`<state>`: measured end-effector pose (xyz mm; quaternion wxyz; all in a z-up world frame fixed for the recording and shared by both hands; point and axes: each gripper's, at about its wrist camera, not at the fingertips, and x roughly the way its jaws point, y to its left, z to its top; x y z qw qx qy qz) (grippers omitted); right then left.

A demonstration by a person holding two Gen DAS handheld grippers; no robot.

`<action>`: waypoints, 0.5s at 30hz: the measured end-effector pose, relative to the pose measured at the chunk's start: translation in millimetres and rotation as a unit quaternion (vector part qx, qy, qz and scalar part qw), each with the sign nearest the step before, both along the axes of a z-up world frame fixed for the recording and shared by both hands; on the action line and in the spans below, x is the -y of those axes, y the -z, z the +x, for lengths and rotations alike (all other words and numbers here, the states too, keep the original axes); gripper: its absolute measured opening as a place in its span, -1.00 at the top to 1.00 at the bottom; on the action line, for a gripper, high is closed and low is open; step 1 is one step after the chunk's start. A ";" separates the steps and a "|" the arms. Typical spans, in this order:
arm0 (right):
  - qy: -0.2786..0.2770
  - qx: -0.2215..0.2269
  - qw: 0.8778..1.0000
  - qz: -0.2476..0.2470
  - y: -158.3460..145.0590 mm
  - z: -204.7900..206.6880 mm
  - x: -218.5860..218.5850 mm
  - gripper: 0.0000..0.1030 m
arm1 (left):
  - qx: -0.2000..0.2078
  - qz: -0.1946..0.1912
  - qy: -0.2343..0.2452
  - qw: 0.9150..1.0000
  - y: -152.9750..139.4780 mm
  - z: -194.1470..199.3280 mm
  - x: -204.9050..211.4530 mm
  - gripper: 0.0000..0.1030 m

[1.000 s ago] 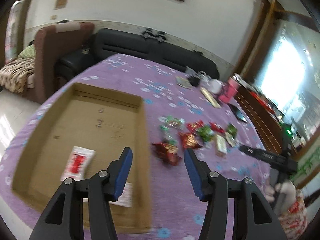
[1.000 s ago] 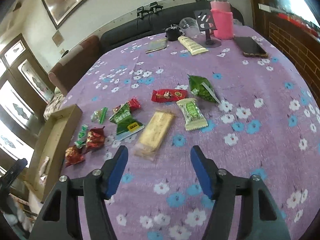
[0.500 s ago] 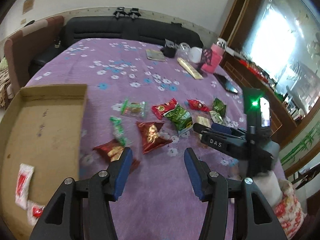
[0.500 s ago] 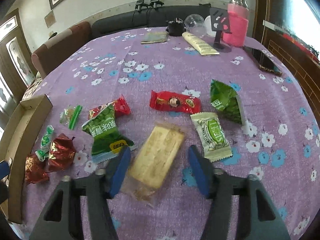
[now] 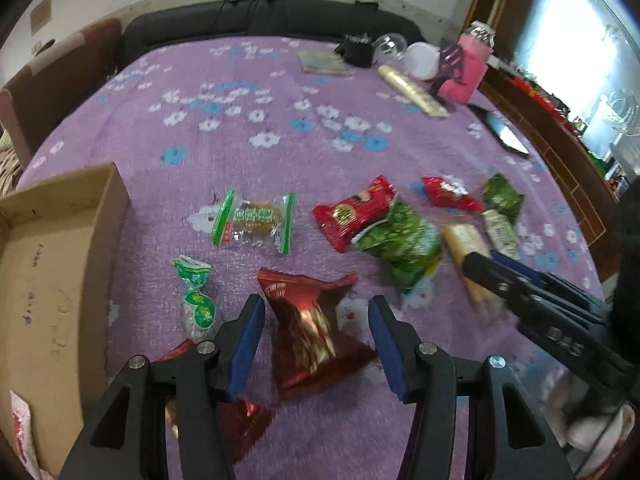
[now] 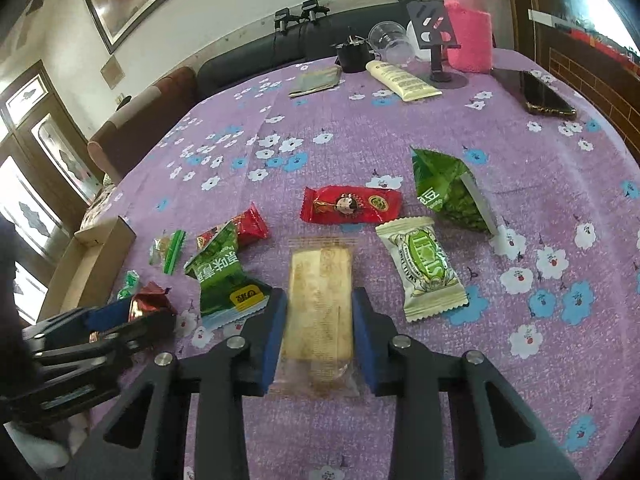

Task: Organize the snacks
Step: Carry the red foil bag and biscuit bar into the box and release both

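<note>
Two grippers work the snack pile at once on the purple flowered tablecloth (image 6: 360,128). The right gripper (image 6: 319,322) has its blue pads on either side of the pale yellow wafer bar in a clear wrapper (image 6: 320,296), and its jaws are closing; the pads look to be just meeting the wrapper's long edges, so the grip reads as almost made rather than firm. The left gripper (image 5: 316,338) hangs with its fingers apart over the crinkled dark red foil packet (image 5: 310,324), which lies between the pads without being pinched.

From the wafer bar, the green leaf-print bag with a yellow label (image 6: 224,280) lies at about nine o'clock, the white-and-green pillow-pack sweet (image 6: 424,268) at two o'clock, and the red candy wrapper with a cartoon face (image 6: 350,204) at twelve. The open brown cardboard box (image 5: 52,264), the likely home for these snacks, sits at nine o'clock of the red foil packet, with a small white-and-red sachet (image 5: 18,428) already inside.

To do this step well, I judge the right pads should squeeze the bar gently across its width, since a wafer may crack, and lift straight up clear of the green bag's corner. The left should drop lower before closing, catching the foil's puffed middle rather than a slippery edge.
</note>
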<state>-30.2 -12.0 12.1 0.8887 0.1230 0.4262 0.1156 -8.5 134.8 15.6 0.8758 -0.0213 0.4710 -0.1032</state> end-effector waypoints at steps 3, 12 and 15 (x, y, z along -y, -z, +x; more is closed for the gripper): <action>-0.002 0.001 1.000 0.003 -0.3 -0.1 -0.2 0.38 | 0.011 0.013 0.007 1.000 1.1 1.4 7.2 0.10; 0.008 0.016 1.000 0.006 -3.7 -2.4 2.5 0.38 | 0.036 -0.021 0.023 0.999 -13.6 -16.1 8.7 0.37; 0.010 0.022 1.000 0.005 -5.2 -3.5 2.7 0.38 | 0.052 -0.039 0.024 0.998 -30.6 -32.2 2.4 0.37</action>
